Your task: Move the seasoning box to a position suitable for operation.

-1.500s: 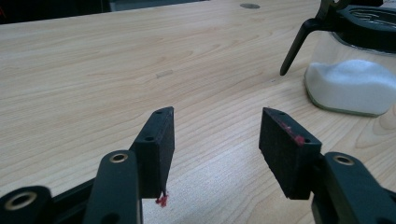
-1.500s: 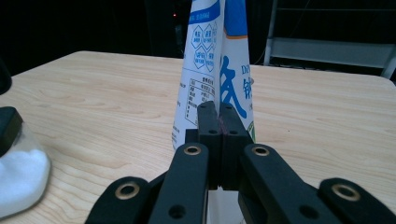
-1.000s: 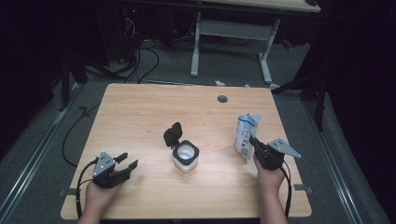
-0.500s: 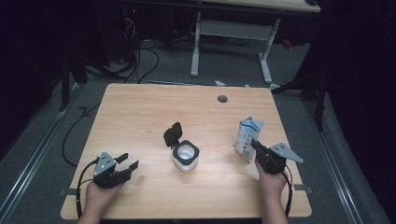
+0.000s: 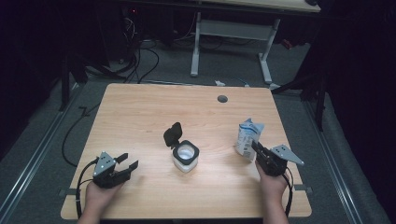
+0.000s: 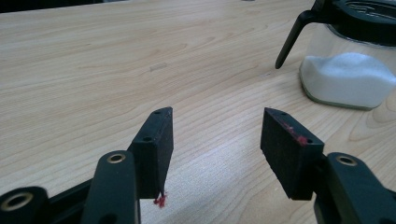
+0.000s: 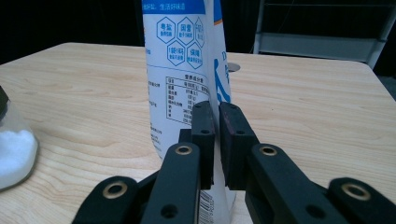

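Right claw (image 7: 215, 140) at near right of light wooden table (image 5: 140, 112), jaws just been easing apart, thin edge of upright white-and-blue printed pouch (image 7: 184, 60) between pads, grip loosening. Pouch long axis vertical, directly ahead of claw. Left claw (image 6: 215, 140) wide, empty. Farther centre: open clear glass jar of white powder (image 5: 185, 156), black flip lid up, left of pouch.

On the wooden table (image 5: 140, 112), an open jar (image 5: 185, 156) of white powder sat at centre, its black lid (image 5: 172, 135) tipped up at ten o'clock. At three o'clock the right gripper (image 5: 256, 148) met a white pouch (image 5: 247, 136). At eight o'clock the left gripper (image 5: 127, 163) rested, jaws apart.
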A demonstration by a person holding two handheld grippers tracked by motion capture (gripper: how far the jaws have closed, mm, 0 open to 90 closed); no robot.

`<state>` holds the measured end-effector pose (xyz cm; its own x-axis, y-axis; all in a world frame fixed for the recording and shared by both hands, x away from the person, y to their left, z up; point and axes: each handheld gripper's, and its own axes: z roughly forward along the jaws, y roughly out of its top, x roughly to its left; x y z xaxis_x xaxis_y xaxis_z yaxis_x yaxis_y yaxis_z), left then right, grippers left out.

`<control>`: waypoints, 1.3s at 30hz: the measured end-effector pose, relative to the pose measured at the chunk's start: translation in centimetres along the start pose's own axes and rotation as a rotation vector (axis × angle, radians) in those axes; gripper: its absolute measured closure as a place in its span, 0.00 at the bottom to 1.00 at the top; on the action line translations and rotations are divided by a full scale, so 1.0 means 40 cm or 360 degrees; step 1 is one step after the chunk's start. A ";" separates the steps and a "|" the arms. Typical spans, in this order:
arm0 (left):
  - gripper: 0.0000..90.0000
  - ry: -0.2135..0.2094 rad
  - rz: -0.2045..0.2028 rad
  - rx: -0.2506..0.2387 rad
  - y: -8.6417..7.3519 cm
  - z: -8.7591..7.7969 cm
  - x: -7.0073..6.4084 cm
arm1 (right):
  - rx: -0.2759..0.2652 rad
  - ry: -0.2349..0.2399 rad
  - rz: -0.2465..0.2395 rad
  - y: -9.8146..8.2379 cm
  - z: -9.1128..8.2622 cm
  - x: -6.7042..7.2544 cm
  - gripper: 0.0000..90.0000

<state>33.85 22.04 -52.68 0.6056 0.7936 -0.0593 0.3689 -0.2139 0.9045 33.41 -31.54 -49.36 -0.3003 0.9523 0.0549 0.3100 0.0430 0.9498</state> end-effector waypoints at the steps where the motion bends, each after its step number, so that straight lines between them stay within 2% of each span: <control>1: 0.50 0.0001 0.0000 0.0001 0.000 0.000 0.000 | -0.0002 -0.0001 0.0000 0.000 -0.001 0.000 0.93; 25: 0.50 -0.0001 -0.0002 0.0007 0.000 0.000 0.002 | 0.0047 -0.0006 0.0019 -0.003 0.003 0.005 0.80; 33: 0.50 0.0001 -0.0001 0.0014 0.000 0.001 0.002 | 0.0051 -0.0016 0.0000 -0.002 0.005 0.007 0.75; 39: 0.50 0.0011 -0.0005 0.0057 0.002 0.005 0.002 | 0.0076 -0.0023 -0.0019 0.000 0.007 0.013 0.72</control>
<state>34.08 21.99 -52.69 0.5997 0.7980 -0.0591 0.3960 -0.2318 0.8885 33.51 -30.95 -49.40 -0.2912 0.9559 0.0390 0.3491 0.0682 0.9346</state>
